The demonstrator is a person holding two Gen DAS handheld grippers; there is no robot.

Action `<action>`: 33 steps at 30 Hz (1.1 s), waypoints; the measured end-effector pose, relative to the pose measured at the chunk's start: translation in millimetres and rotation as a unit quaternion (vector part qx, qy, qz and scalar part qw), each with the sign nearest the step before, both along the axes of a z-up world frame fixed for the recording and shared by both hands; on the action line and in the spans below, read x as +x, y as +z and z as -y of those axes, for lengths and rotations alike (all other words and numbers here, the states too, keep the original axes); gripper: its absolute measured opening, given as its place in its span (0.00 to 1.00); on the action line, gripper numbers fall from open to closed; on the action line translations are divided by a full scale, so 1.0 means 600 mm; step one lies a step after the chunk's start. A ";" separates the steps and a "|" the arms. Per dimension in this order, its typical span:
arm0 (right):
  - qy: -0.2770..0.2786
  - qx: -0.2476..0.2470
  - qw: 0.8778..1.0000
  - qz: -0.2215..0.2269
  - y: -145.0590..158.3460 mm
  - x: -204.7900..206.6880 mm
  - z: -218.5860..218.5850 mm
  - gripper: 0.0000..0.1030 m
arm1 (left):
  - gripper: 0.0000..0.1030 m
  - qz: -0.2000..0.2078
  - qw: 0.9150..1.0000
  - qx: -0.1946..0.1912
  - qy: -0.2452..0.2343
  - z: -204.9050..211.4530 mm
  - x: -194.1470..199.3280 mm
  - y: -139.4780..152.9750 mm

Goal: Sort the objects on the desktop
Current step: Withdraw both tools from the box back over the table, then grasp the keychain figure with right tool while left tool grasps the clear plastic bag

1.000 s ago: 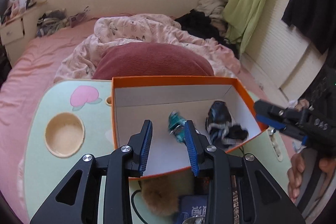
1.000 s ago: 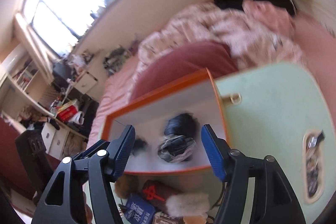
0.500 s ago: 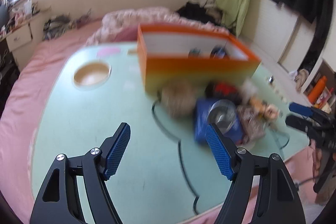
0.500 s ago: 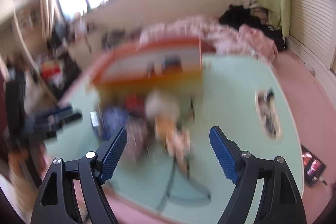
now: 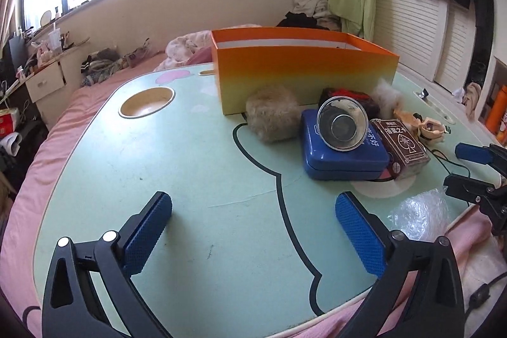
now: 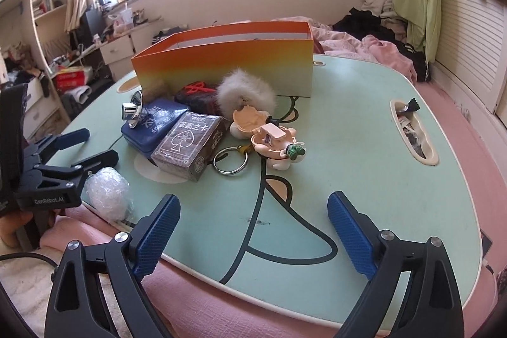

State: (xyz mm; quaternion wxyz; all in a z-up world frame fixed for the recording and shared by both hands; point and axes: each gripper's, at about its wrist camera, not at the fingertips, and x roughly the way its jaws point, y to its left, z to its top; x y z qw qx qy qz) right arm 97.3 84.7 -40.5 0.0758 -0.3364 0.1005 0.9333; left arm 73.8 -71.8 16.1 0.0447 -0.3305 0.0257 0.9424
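An orange box (image 5: 304, 72) (image 6: 228, 65) stands at the back of the mint green table (image 5: 196, 167). In front of it lie a tan fluffy ball (image 5: 273, 117), a blue tin (image 5: 343, 152) with a metal funnel (image 5: 342, 124) on it, a brown card box (image 6: 190, 141), a white pompom (image 6: 245, 95), a peach figurine keychain (image 6: 266, 135) and a wad of bubble wrap (image 6: 106, 192). My left gripper (image 5: 253, 230) is open and empty over the table's near left. My right gripper (image 6: 253, 238) is open and empty at the near edge.
A round cup recess (image 5: 146, 105) sits at the table's back left. A slot (image 6: 412, 132) at the right holds small items. A bed with pink bedding (image 6: 374, 46) lies behind the table. A dresser (image 5: 44, 81) stands far left.
Both grippers have pulled back and down from over the orange box to the table's near edge. My left gripper has opened wide, leaving the small teal item in the box.
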 end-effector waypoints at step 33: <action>0.015 -0.100 0.993 -0.061 0.062 -0.012 -0.054 0.23 | 1.00 -0.013 1.000 0.020 -0.013 0.004 0.014 0.030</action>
